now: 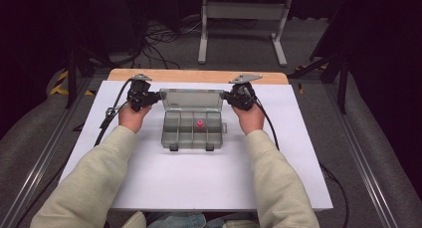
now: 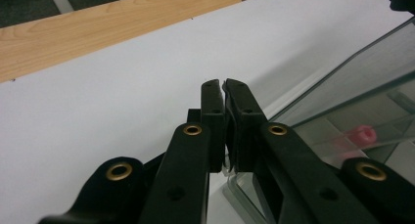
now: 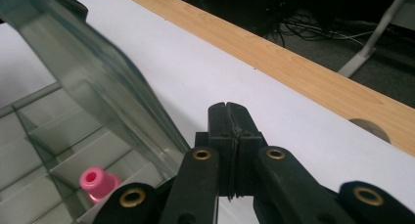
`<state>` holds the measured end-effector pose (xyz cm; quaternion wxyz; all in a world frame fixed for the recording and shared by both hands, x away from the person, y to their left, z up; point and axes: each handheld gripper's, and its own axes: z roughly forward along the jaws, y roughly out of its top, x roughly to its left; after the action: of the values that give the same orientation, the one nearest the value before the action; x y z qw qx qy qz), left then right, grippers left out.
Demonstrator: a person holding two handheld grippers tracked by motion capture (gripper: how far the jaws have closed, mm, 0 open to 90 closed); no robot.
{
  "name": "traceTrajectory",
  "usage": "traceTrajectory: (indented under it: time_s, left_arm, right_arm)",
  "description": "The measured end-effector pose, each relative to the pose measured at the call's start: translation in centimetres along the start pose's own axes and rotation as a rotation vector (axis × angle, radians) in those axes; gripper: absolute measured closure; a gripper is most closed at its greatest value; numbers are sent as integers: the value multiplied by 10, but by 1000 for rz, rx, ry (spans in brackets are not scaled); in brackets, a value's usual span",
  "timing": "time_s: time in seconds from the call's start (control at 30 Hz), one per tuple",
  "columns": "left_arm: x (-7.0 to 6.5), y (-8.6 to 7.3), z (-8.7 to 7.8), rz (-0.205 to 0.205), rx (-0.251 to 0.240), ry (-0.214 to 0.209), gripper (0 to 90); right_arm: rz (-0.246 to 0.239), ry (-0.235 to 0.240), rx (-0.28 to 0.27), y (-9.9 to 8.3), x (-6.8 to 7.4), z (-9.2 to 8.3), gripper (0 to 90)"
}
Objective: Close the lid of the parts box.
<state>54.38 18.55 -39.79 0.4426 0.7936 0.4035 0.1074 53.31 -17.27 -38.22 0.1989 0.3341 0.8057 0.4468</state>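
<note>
Clear plastic box (image 1: 192, 130) at middle of white counter (image 1: 149, 178), lid (image 1: 191, 98) raised at far edge. Small pink piece (image 1: 200, 124) in one compartment of box, right of middle. Left gripper (image 1: 149, 97) at lid's left end, jaws together, lid edge just beside them; whether pinched, cannot tell. Right gripper (image 1: 230, 96) at lid's right end, jaws together, nothing visible between. Both hands beside box.
</note>
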Motion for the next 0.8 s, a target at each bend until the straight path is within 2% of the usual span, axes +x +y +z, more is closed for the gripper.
traceTrajectory:
  time_s: [0.23,0.4,0.53,0.57,0.67,0.8]
  left_arm:
    - [-2,-2,-9,3,0,-4,894]
    - [-7,-4,-15,7,5,-44,897]
    - [-10,-6,-18,15,14,-52,898]
    - [-12,-7,-20,6,14,-59,898]
    - [-12,-9,-22,15,13,-63,898]
    - [-15,-13,-27,4,14,-79,898]
  right_arm:
    - [3,34,-15,1,1,-5,897]
    - [-10,57,-18,0,6,-9,897]
    - [-28,72,-23,0,11,-13,897]
    - [-33,75,-25,0,12,-14,897]
    - [-37,86,-30,-1,15,-17,897]
    - [-28,116,-34,-2,19,-24,899]
